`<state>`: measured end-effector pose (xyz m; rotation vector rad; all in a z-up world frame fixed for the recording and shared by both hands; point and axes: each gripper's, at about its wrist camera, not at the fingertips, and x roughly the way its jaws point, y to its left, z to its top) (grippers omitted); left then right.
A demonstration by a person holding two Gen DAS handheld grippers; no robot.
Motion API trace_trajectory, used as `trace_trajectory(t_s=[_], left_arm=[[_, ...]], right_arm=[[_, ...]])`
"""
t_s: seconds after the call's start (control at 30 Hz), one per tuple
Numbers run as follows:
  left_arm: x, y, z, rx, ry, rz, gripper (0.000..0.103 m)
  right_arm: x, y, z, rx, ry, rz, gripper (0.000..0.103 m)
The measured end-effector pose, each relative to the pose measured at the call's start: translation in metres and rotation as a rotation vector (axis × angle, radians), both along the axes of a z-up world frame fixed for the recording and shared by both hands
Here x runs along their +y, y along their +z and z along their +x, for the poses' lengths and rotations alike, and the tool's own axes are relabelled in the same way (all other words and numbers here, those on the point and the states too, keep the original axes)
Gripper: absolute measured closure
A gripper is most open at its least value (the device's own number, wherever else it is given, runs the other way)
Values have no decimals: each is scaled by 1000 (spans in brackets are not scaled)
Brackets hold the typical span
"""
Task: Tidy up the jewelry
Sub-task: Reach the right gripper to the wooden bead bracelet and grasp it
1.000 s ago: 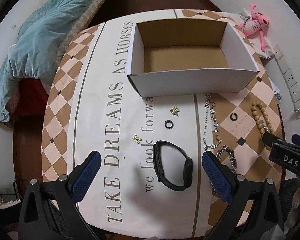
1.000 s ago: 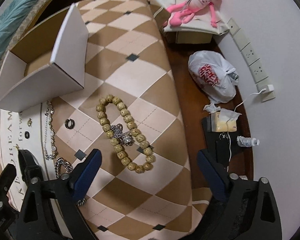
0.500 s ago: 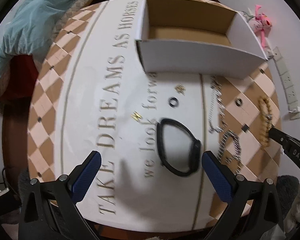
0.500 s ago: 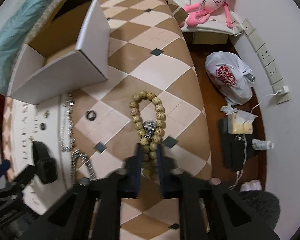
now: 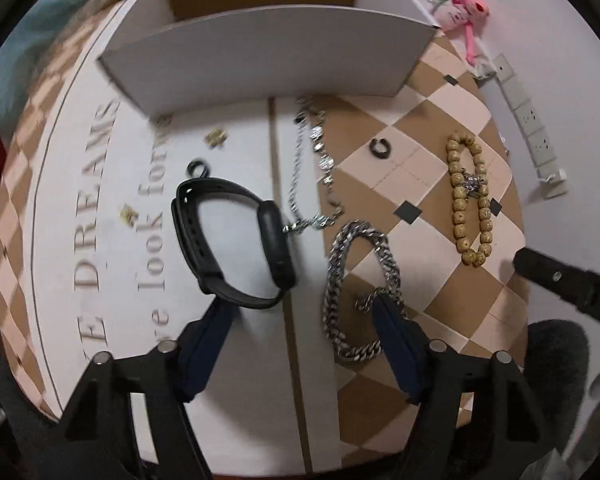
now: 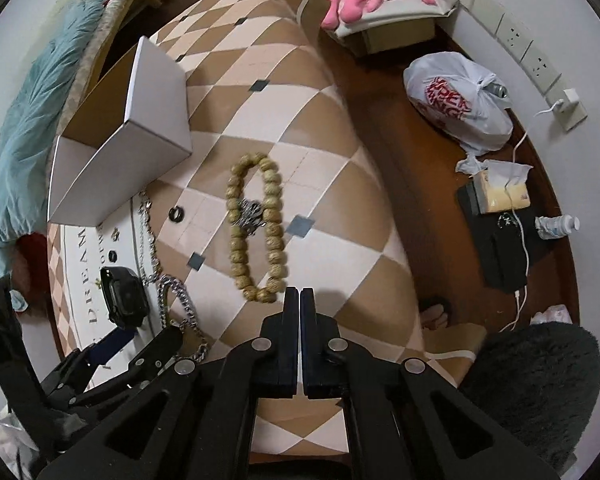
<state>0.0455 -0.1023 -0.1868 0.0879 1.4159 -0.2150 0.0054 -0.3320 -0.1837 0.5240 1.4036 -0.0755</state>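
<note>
Two grippers | left gripper (image 5: 300, 320) fingers wide open, empty, near black watch (image 5: 232, 246): straddle one strap side | right gripper (image 6: 300, 300) fingers pressed together, empty, beside bead bracelet (image 6: 256, 226).

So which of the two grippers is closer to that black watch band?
The left. The left gripper is open just short of the black watch band, one finger almost at its near loop. The right gripper, shut and empty, sits by the wooden bead bracelet, further off.
</note>
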Motion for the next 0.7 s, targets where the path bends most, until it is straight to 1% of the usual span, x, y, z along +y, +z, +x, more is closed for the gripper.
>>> trace_trajectory(t_s=[0.03, 0.1, 0.13, 0.17, 0.2, 0.23, 0.3, 0.37, 0.43, 0.47, 0.5, 0.57, 0.7], left_arm=[[-3, 1, -1, -16, -14, 20, 40], [-5, 4, -1, -40, -34, 16, 49], [-7, 7, -3, -58, -44, 23, 67], [-9, 7, -4, -70, -61, 40, 81], [-10, 8, -5, -72, -69, 35, 86], [-8, 8, -4, -70, -70, 29, 96], [-3, 10, -4, -66, -56, 7, 96], [9, 12, -7, -68, -43, -14, 102], [22, 14, -11, -74, -27, -32, 102], [27, 15, -12, -79, -21, -34, 102], [34, 18, -14, -82, -14, -39, 102], [44, 22, -14, -91, -3, -39, 102], [64, 30, -20, -100, 29, -41, 102]], right_arm=[[-1, 1, 0, -1, -2, -4, 102], [-5, 1, 2, -1, -10, -12, 100], [-5, 1, 2, -1, -15, -18, 100], [-7, 1, 3, -2, -18, -19, 99], [-8, 1, 3, -1, -22, -22, 99], [-8, 0, 3, 0, -26, -26, 99], [-11, 1, 4, -2, -32, -29, 99], [-12, 3, 4, -6, -32, -32, 99], [-11, 4, 6, -8, -30, -28, 91], [-10, 4, 7, -10, -29, -24, 78], [-9, 4, 9, -15, -28, -20, 62], [-5, 6, 13, -33, -22, -15, 51], [9, 2, 24, -39, 5, -40, 51]])
